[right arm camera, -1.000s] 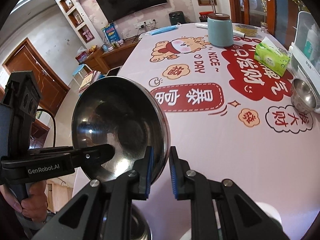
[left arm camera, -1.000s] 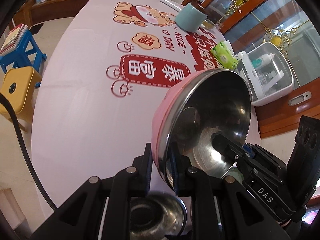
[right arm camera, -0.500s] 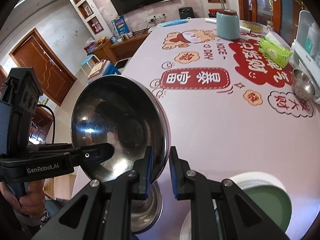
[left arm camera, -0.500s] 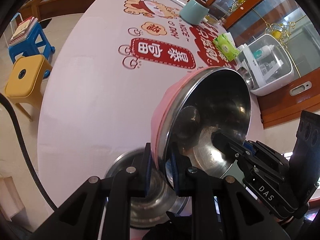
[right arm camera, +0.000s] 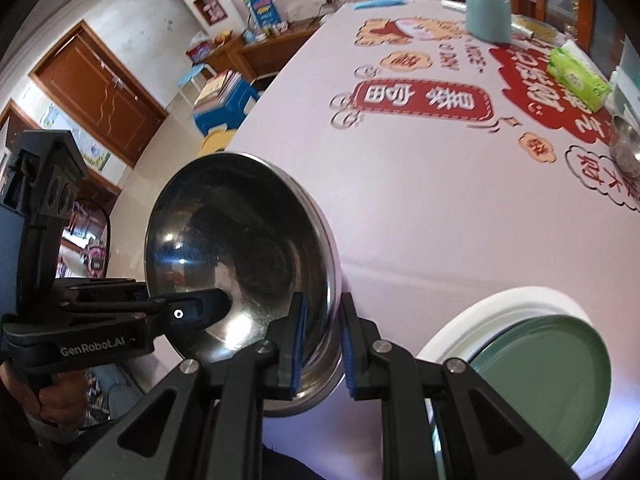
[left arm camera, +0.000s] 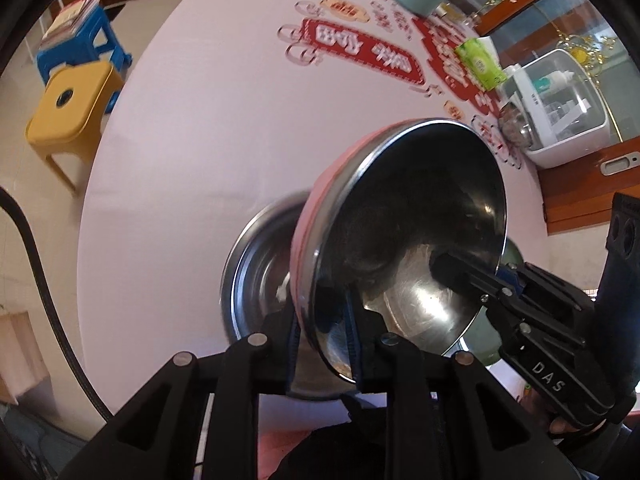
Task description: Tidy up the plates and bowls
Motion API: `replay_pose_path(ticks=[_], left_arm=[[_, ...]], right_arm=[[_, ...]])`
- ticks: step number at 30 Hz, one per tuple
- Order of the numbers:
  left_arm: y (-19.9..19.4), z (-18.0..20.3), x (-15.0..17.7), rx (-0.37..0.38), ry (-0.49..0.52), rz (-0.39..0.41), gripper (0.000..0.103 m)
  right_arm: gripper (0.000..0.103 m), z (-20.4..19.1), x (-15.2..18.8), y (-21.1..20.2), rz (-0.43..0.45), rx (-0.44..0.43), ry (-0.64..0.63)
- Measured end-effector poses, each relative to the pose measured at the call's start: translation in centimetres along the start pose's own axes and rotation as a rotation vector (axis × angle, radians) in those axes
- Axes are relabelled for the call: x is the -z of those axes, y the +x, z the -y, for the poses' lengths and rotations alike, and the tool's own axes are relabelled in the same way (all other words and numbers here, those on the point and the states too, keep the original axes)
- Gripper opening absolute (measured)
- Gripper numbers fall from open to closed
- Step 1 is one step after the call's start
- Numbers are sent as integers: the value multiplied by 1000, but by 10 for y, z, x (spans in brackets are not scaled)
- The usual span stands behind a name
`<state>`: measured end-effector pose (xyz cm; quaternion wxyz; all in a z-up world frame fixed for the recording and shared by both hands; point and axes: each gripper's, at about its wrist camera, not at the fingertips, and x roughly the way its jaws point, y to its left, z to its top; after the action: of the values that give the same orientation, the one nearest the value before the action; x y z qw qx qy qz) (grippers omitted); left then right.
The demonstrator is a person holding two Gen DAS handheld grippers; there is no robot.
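Two grippers are carrying one tilted bowl above another bowl on the table

The left gripper [left arm camera: 323, 332] and right gripper [right arm camera: 322, 340] are each pinching a narrow bite of rim on the pink-sided steel bowl [left arm camera: 404, 240], the left jaws having just eased slightly; it is hanging steeply tilted over the steel bowl [left arm camera: 256, 272] beside the green plate [right arm camera: 560, 380]. If either thin grip is slackening early, the bowl is risking swinging down, clanging off-centre and skidding the lower one
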<state>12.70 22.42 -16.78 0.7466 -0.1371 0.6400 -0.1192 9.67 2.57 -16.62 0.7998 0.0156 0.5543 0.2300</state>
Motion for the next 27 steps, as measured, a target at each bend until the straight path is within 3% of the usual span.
replay_pose_path(ticks=[13,21,27], left_arm=[[29,-19,20,-25,-37,-99,20],[35,-19,21,-15,-15,-123,20],[37,-14,15,-16,6,-117,21]], right_arm=[[19,-15,13,29,-180,33,-70],[19,-11,10,38,-225,43,-38],[26,-14,12,38,-249,48,-55]])
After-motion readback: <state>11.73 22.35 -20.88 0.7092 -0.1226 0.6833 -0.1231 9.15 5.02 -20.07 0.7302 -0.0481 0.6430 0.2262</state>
